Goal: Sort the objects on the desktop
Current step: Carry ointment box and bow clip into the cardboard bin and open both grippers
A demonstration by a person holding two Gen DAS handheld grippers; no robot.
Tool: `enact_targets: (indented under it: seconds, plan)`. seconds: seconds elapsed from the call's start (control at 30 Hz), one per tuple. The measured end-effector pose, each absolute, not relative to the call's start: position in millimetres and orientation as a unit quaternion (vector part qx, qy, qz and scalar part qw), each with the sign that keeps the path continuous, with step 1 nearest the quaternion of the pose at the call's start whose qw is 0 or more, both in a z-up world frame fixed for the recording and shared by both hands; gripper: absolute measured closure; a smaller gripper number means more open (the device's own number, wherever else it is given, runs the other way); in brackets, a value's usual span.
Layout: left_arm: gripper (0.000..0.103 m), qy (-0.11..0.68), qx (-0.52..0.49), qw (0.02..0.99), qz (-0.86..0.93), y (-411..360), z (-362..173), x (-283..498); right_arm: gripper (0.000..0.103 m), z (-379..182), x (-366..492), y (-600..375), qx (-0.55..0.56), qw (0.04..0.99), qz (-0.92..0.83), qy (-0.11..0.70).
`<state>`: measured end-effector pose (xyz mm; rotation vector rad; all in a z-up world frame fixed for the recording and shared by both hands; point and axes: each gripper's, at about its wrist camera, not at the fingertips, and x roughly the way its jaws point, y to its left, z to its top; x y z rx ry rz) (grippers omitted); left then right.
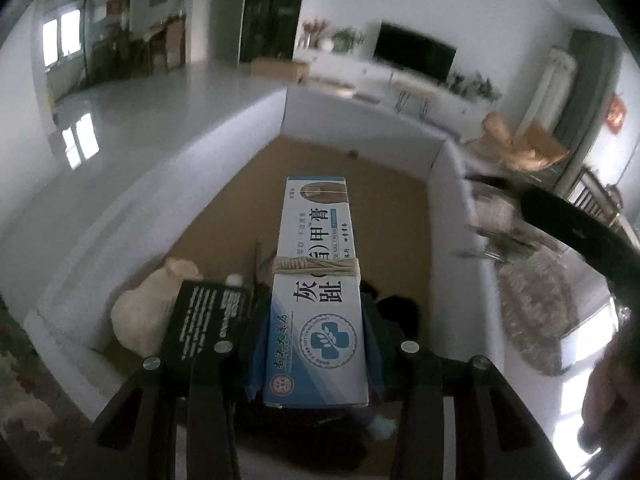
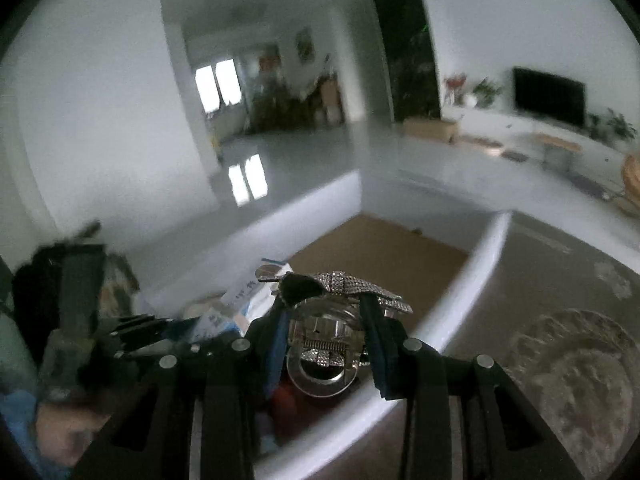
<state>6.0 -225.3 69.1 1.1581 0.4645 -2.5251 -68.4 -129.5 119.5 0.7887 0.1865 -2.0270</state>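
Cardboard lined the bottom of a white-walled box (image 1: 224, 136), and both grippers hung above it. The left gripper (image 1: 316, 344) had its jaws closed on a long blue-and-white nail cream carton (image 1: 316, 280), clamped by its sides near the printed cross logo, so that the carton stuck out forward over the brown floor of the box. A band of pale rubber bands (image 1: 316, 267) circled the carton around its middle. Below and left of the carton lay a black leaflet (image 1: 208, 316) with white print, and beside that a cream-coloured soft lump (image 1: 140, 312) rested in the box's near corner. At the right edge of the left wrist view, a blurred hand (image 1: 608, 392) showed.

The right gripper (image 2: 326, 336) had its jaws pressed narrowly on a clear, round-rimmed piece topped by a rhinestone bow (image 2: 344, 284); the blue pads gripped it on both sides. It hovered over the box's rounded white rim (image 2: 476, 264), with a patterned grey rug (image 2: 576, 368) to the right. In that view the carton (image 2: 244, 304) and the other gripper (image 2: 160, 332) appeared low at left, blurred.
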Motion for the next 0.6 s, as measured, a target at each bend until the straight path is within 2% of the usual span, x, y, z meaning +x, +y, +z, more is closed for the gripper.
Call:
enact_targets:
  seconds: [0.07, 0.1, 0.13, 0.17, 0.2, 0.23, 0.3, 0.4, 0.6]
  plan:
    - [0.061, 0.164, 0.419, 0.167, -0.878, -227, 61, 3, 0.066, 100, -81, -157, 0.357, 0.465, -0.804, 0.095]
    - [0.06, 0.166, 0.422, 0.171, -0.875, -228, 58, 3, 0.061, 88, -86, -166, 0.381, 0.463, -0.793, 0.11]
    - [0.049, 0.169, 0.428, 0.176, -0.87, -228, 55, 3, 0.056, 79, -90, -172, 0.401, 0.456, -0.785, 0.123]
    - [0.034, 0.173, 0.429, 0.176, -0.869, -228, 53, 4, 0.043, 74, -93, -175, 0.412, 0.448, -0.782, 0.132]
    - [0.027, 0.175, 0.425, 0.177, -0.87, -228, 53, 7, 0.03, 73, -94, -172, 0.411, 0.447, -0.784, 0.131]
    - [0.018, 0.176, 0.419, 0.181, -0.873, -227, 55, 10, 0.024, 76, -92, -166, 0.404, 0.447, -0.788, 0.124]
    - [0.015, 0.163, 0.4, 0.203, -0.879, -223, 62, 16, 0.006, 84, -92, -152, 0.385, 0.439, -0.805, 0.109]
    - [0.004, 0.133, 0.397, 0.276, -0.865, -214, 74, 24, 0.002, 97, -90, -129, 0.369, 0.415, -0.826, 0.095]
    - [0.004, 0.159, 0.404, 0.333, -0.837, -206, 85, 36, 0.002, 112, -93, -106, 0.355, 0.398, -0.843, 0.074]
